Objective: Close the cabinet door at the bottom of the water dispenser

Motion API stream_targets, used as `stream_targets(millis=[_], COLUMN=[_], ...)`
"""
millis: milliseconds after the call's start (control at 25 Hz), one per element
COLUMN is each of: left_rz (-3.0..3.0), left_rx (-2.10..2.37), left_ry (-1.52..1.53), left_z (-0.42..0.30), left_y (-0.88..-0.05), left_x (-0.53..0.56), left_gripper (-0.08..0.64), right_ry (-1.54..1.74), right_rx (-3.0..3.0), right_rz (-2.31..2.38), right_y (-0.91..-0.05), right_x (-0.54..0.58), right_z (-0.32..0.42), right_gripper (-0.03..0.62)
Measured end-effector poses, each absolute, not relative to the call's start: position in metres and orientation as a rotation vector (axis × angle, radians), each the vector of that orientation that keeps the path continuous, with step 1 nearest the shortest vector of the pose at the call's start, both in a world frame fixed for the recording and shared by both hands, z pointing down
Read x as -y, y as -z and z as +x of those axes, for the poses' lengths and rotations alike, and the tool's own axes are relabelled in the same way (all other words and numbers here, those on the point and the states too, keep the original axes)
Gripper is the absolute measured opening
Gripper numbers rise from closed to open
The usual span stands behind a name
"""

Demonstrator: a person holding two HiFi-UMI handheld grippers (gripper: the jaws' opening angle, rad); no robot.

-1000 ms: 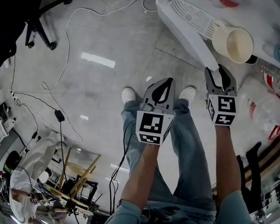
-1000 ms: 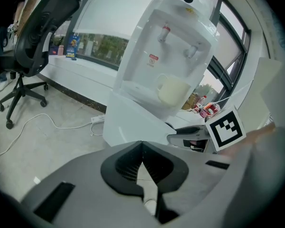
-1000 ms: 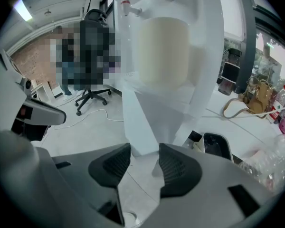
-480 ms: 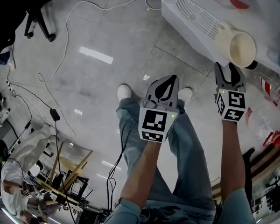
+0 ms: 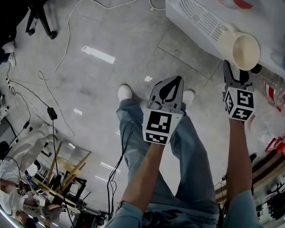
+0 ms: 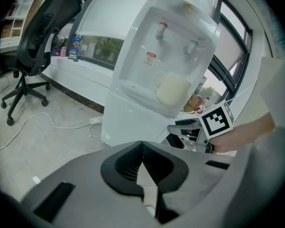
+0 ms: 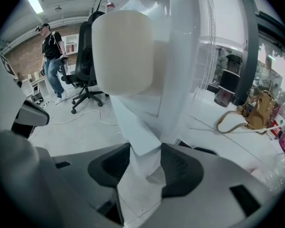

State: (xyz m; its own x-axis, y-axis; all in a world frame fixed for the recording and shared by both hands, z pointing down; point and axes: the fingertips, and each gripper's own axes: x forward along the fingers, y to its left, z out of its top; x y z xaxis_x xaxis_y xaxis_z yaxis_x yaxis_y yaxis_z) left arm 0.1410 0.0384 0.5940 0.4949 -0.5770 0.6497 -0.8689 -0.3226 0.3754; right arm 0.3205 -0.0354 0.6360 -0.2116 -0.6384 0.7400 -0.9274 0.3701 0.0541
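- Found the right gripper at the right of the head view, just under the cream mug, jaws spread wide.
- Saw the white cabinet door nearly edge-on in the right gripper view, running down the middle of the frame and standing between the two jaws.
- Could not settle contact of either pad with the door from any view.
- Placed the door's lower corner low in that frame, between the pads, over grey floor.
- Found the water dispenser in the upper centre of the left gripper view, well apart from the left gripper.
- Saw that gripper's jaws shut tip to tip, gripping nothing.
- Located the left gripper at the centre of the head view, above the person's legs, left of the right gripper and clear of the door.
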Motion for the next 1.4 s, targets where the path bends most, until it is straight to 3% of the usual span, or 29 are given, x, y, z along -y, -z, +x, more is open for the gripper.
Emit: stream_targets(millis=[920, 1400], left_rz=[2.023, 2.091], left_rx=[1.182, 1.078], left_ry=[-0.512, -0.451], left_z=[0.148, 0.122], left_y=[-0.589, -0.546], left_x=[-0.040, -0.056], left_gripper=[0.011, 0.011], right_ry=[-0.585, -0.725], right_rx=[1.893, 1.908], right_rz=[1.483, 1.518], right_y=[-0.632, -0.595], right_x=[0.063, -0.009], right_z=[0.347, 0.288], right_gripper=[0.149, 0.080])
